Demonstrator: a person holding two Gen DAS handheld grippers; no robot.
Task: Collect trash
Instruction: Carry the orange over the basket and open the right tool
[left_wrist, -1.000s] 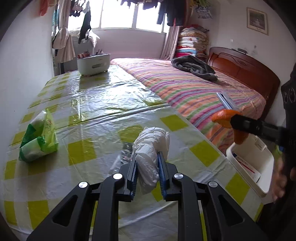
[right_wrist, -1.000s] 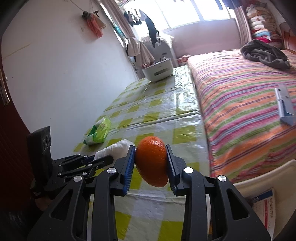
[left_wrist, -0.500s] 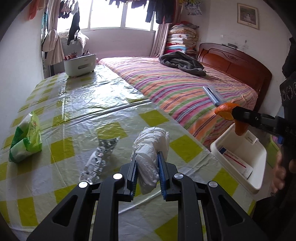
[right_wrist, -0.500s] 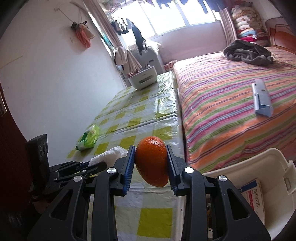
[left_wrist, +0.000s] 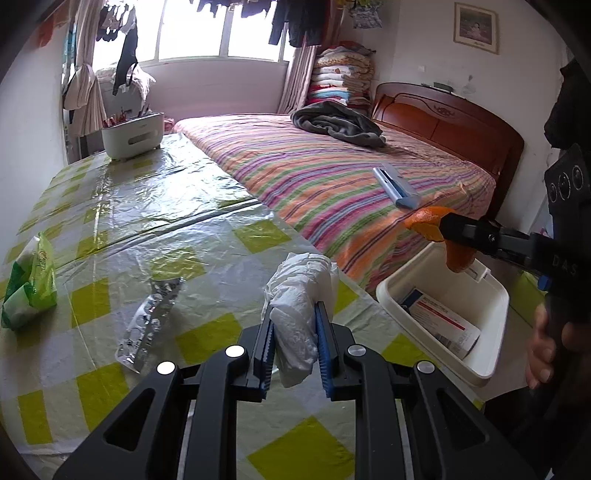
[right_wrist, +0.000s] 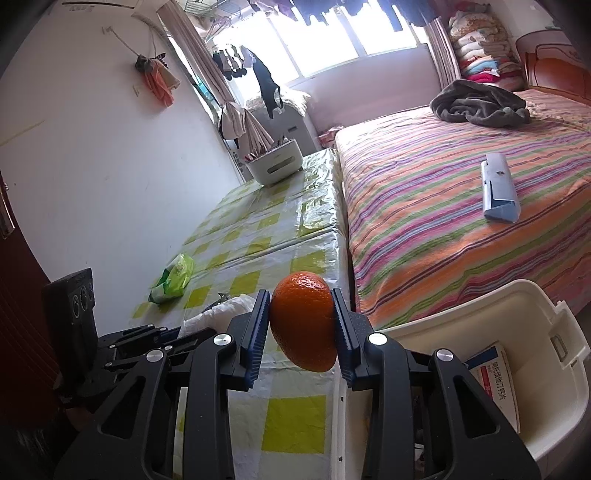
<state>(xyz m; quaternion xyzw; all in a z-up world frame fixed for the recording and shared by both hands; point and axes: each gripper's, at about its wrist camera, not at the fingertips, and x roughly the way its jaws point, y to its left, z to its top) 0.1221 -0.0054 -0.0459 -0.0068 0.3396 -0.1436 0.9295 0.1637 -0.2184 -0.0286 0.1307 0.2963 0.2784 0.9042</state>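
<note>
My left tongs (left_wrist: 295, 343) stay pinched on the crumpled white tissue wad (left_wrist: 301, 295), held above the near edge of the desk (left_wrist: 155, 192) with its yellow-checked plastic cover. My right tongs (right_wrist: 301, 325) stay pressed against the orange peel (right_wrist: 304, 319) from both sides — same grip as a second ago. What differs is the framing: in the left view the white bin (left_wrist: 491, 314) now shows almost whole at the right, where a second ago only its corner peeked in, and the peel (left_wrist: 436, 229) hangs over its far rim. In the right view the bin (right_wrist: 532, 332) has come in at the lower right, a printed box (right_wrist: 495, 380) lying inside it; the peel sits in front of the desk's edge, just left of the bin.

On the desk an empty silver blister pack (left_wrist: 151, 325) has come into sight just left of the tissue wad, and the green wipes packet (left_wrist: 29, 291) lies well apart, closer to the left edge of the picture than before. A hand (left_wrist: 543, 350) grips the right handle.
</note>
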